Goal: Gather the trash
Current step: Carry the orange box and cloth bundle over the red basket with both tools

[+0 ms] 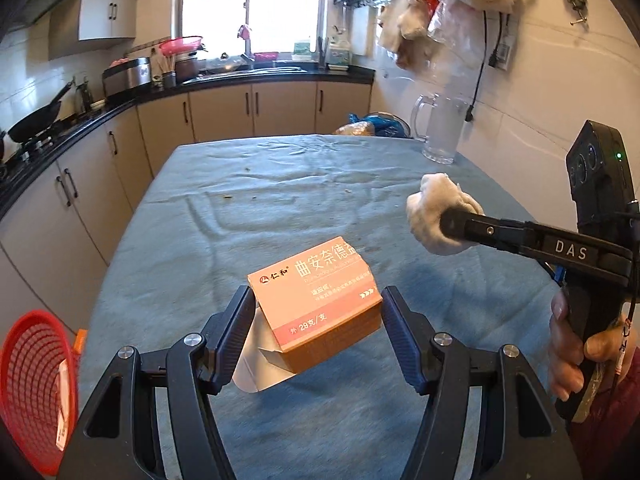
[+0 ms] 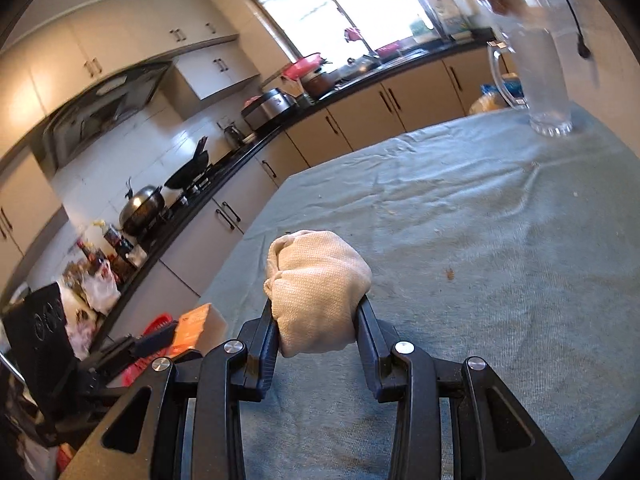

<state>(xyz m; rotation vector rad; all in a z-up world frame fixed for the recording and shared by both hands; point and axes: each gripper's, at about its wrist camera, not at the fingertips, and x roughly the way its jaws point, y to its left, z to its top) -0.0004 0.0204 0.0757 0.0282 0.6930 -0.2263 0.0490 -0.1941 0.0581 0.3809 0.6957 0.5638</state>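
An orange medicine box (image 1: 320, 300) with an open white flap sits between the fingers of my left gripper (image 1: 318, 316), above the blue cloth-covered table (image 1: 280, 184). The fingers touch its sides; it looks held. My right gripper (image 2: 318, 320) is shut on a crumpled white paper wad (image 2: 316, 280), raised over the table. The wad (image 1: 436, 212) and right gripper (image 1: 452, 222) also show at the right of the left wrist view. The box (image 2: 192, 326) and left gripper (image 2: 156, 338) show at the lower left of the right wrist view.
A red mesh basket (image 1: 36, 388) sits low beyond the table's left edge. A glass mug (image 1: 440, 128) stands at the table's far right corner. Crumbs (image 1: 228, 197) dot the cloth. Kitchen counters with pans (image 2: 144, 204) run along the left and back.
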